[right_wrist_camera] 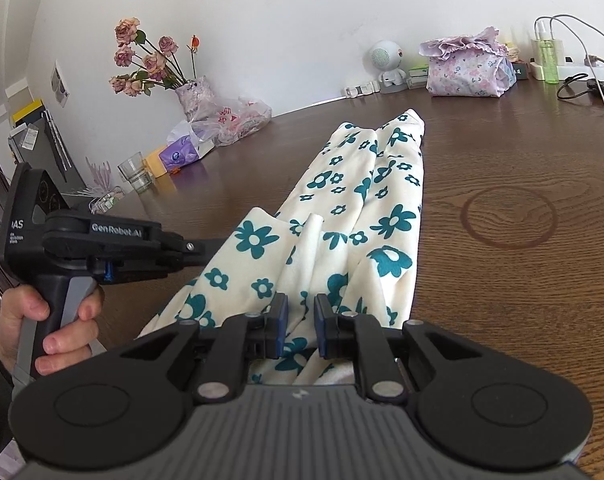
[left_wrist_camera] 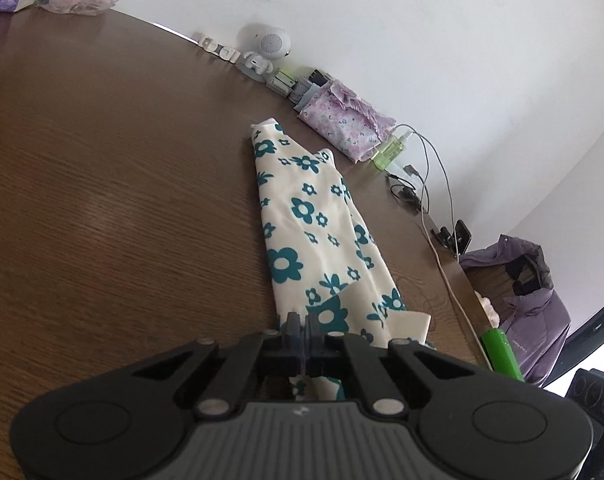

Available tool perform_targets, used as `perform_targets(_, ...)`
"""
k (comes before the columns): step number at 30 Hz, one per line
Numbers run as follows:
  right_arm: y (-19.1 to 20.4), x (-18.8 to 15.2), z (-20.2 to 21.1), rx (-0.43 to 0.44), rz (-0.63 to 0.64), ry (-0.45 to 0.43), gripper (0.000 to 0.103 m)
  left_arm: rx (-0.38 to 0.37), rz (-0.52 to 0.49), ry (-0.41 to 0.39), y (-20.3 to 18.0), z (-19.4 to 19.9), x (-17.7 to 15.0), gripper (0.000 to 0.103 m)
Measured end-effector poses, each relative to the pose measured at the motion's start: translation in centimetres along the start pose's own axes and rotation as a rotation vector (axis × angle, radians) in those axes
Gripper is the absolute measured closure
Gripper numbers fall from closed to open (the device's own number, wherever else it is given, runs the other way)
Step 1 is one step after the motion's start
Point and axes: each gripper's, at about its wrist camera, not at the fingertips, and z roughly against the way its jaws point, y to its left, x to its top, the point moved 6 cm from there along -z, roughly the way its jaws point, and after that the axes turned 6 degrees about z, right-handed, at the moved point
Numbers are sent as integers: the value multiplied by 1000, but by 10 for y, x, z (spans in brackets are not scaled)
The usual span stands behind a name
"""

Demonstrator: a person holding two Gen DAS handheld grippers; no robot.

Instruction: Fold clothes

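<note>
A cream cloth (right_wrist_camera: 342, 216) with teal flowers lies in a long, loosely folded strip on the brown table (right_wrist_camera: 522, 280), running from the near edge toward the wall side. The left gripper (left_wrist_camera: 302, 326) has its jaws together, pinched on the cloth's near end. The right gripper (right_wrist_camera: 301, 330) is clamped on a gathered fold of the same cloth at the near edge, its jaws a little apart with fabric between them. In the right wrist view the left gripper reaches in from the left, held by a hand (right_wrist_camera: 42, 320), its tip hidden behind a raised fold.

Along the wall edge stand a round white speaker (right_wrist_camera: 386, 60), a lilac floral bundle (right_wrist_camera: 462, 68), a green bottle (right_wrist_camera: 548, 56) and trailing cables (right_wrist_camera: 582, 76). Toward the far left corner are a vase of dried roses (right_wrist_camera: 190, 96), a crumpled plastic bag (right_wrist_camera: 238, 116), a purple tissue pack (right_wrist_camera: 182, 152) and a glass (right_wrist_camera: 136, 172). A ring mark (right_wrist_camera: 508, 216) shows on the wood right of the cloth. Off the table's right edge hangs a purple jacket (left_wrist_camera: 534, 304), with a green tube (left_wrist_camera: 502, 352) near it. Nothing lies on the cloth.
</note>
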Motion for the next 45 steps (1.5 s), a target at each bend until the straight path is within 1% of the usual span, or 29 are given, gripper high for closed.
perform_targets(3, 1, 1, 0, -3, 6, 5, 89, 31, -51, -10, -7, -3, -5, 100)
perform_targets(5, 0, 2, 1, -6, 5, 7, 89, 56, -62, -18, -5, 2, 0, 89)
perform_targets(6, 0, 4, 3, -5, 3, 2, 89, 76, -56, -46, -2, 9, 5, 87)
perform_targets(7, 0, 7, 8, -5, 5, -13, 88, 98, -55, -81, 0, 18, 10, 81)
perform_targets(8, 0, 12, 16, -14, 9, -40, 88, 96, -63, -104, 0, 28, 14, 81)
perform_targets(10, -2, 21, 32, -32, 16, -93, 80, 24, -114, -106, -13, 45, 13, 81)
perform_targets(11, -3, 25, 39, -37, 18, -113, 80, -21, -147, -102, -23, 53, 12, 81)
perform_targets(12, -4, 27, 42, -43, 22, -115, 81, -35, -188, -90, -35, 55, 6, 81)
perform_targets(14, -5, 25, 38, -74, 45, -85, 84, -36, -268, -47, -53, 46, -11, 82)
perform_targets(15, -6, 23, 34, -93, 59, -65, 91, -36, -306, -22, -59, 39, -20, 82)
perform_targets(16, -7, 20, 29, -112, 70, -45, 93, -35, -344, 3, -66, 32, -30, 84)
perform_targets(17, -9, 17, 23, -135, 72, -22, 93, -11, -355, 19, -66, 24, -36, 88)
perform_targets(19, -14, 9, 11, -177, 71, 22, 94, 30, -353, 39, -61, 12, -46, 88)
perform_targets(20, -18, 5, 7, -175, 54, 31, 94, 39, -361, 44, -59, 9, -49, 87)
perform_targets(23, -21, 6, 14, -165, 38, -4, 93, 40, -365, 35, -56, 8, -53, 86)
perform_targets(26, -29, 12, 19, -188, 6, -27, 91, 35, -359, 41, -54, 8, -51, 86)
perform_targets(28, -34, 9, 10, -162, -28, -3, 91, 35, -362, 41, -54, 8, -51, 86)
perform_targets(29, -34, 8, 7, -133, -48, 0, 92, 37, -365, 41, -55, 8, -51, 86)
perform_targets(30, -34, 10, 5, -119, -57, -9, 94, 38, -368, 41, -55, 8, -51, 86)
perform_targets(31, -35, 13, 5, -105, -68, -31, 99, 38, -365, 40, -55, 8, -51, 86)
perform_targets(32, -36, 16, 7, -60, -97, -57, 102, 38, -361, 40, -55, 8, -51, 86)
perform_targets(34, -42, 21, 8, 12, -177, -84, 102, 37, -359, 40, -55, 8, -51, 86)
perform_targets(35, -47, 20, 5, 19, -210, -66, 102, 36, -358, 40, -55, 8, -51, 86)
perform_targets(37, -57, 15, -3, -1, -248, -1, 101, 35, -359, 39, -55, 8, -51, 86)
perform_targets(38, -61, 13, -4, 7, -264, 7, 100, 34, -362, 38, -55, 8, -51, 86)
perform_targets(40, -65, 16, -2, -4, -303, -11, 90, 33, -363, 39, -55, 8, -51, 86)
perform_targets(41, -65, 18, 0, -12, -313, -22, 89, 32, -358, 40, -55, 8, -51, 86)
perform_targets(43, -58, 25, 7, -41, -252, -53, 90, 33, -355, 42, -55, 8, -51, 86)
perform_targets(45, -46, 29, 10, -37, -163, -52, 92, 32, -358, 41, -55, 8, -51, 86)
